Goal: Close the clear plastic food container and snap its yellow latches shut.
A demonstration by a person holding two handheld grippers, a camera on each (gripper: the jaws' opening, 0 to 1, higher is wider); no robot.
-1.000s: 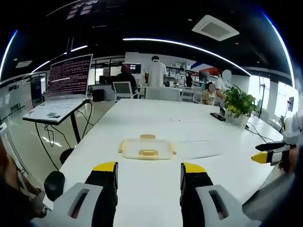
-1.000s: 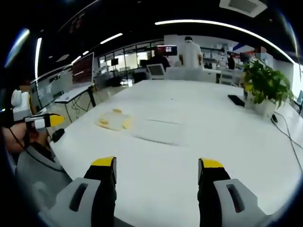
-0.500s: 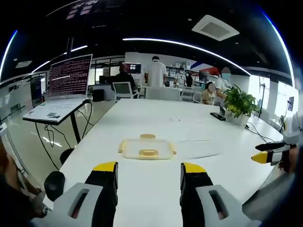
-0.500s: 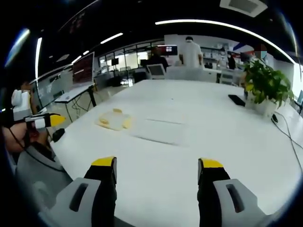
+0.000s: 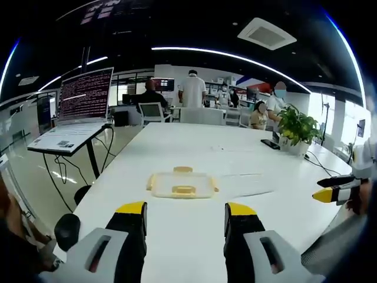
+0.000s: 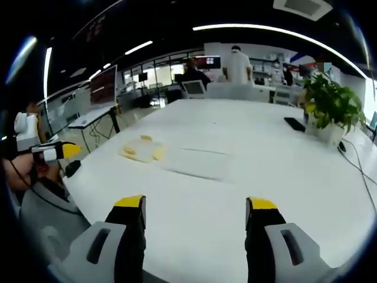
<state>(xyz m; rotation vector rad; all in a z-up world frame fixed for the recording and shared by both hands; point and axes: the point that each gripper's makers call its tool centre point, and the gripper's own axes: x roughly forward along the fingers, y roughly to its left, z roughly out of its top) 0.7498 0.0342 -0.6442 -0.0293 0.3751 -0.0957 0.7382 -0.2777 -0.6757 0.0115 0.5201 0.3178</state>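
Change since earlier: nothing of note; both views and the container sit as they did a second ago

Left gripper view
- left gripper [image 5: 184,211]: jaws spread wide, holding nothing, low over the near edge of the white table [image 5: 194,150]
- container [image 5: 182,184]: clear, flat on the table, straight ahead between the jaws' lines and apart from them
- long axis: runs across the view, side to side
- latches: yellow latch [image 5: 184,190] on the near long side, one on the far side, yellow at each short end; four by my count, though the end ones are small
- right gripper [image 5: 333,190]: enters at the right edge, off to the container's side

Right gripper view
- right gripper [image 6: 195,211]: jaws wide apart, empty
- container [image 6: 141,149]: ahead and well to the left, blurred, lid state hard to tell
- left gripper [image 6: 56,151]: at the left edge
- nearer arm: the left, judged from how squarely it faces the container

Counts
- containers: one
- grippers: two
- potted plant [image 6: 331,103]: one
- laptop [image 5: 81,106]: one on a stand
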